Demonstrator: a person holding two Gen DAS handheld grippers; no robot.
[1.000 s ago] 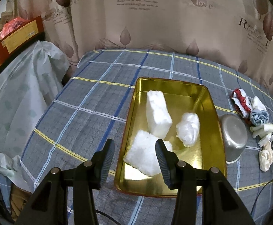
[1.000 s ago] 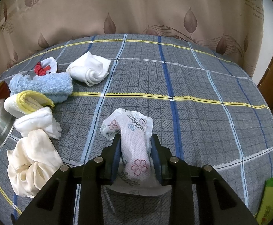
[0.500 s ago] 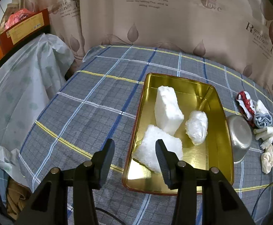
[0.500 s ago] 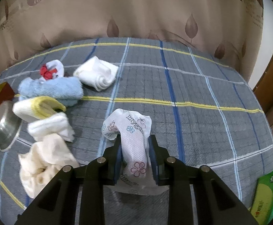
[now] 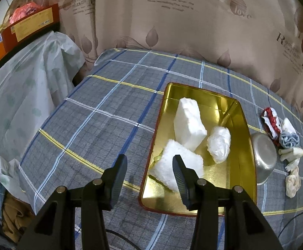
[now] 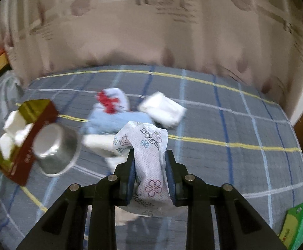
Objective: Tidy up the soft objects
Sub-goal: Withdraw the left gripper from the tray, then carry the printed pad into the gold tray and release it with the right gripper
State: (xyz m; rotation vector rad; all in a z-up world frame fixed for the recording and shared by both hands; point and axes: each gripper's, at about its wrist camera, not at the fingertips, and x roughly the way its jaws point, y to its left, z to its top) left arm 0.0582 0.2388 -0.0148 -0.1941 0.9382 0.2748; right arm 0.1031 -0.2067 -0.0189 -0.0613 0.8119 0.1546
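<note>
Gold tin (image 5: 244, 125) holds three white pieces; right jaws clamp tissue pack (image 6: 149, 166), left jaws empty.

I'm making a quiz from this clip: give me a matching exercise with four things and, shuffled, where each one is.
Things:
1. foam block
2. floral tissue
3. steel bowl
4. green box

Places:
A. on the cloth just outside the tray's long side
B. near the bed's edge, far from the tray
C. inside the gold tray
D. pinched in the right claw

Pairs: 1-C, 2-D, 3-A, 4-B
</note>
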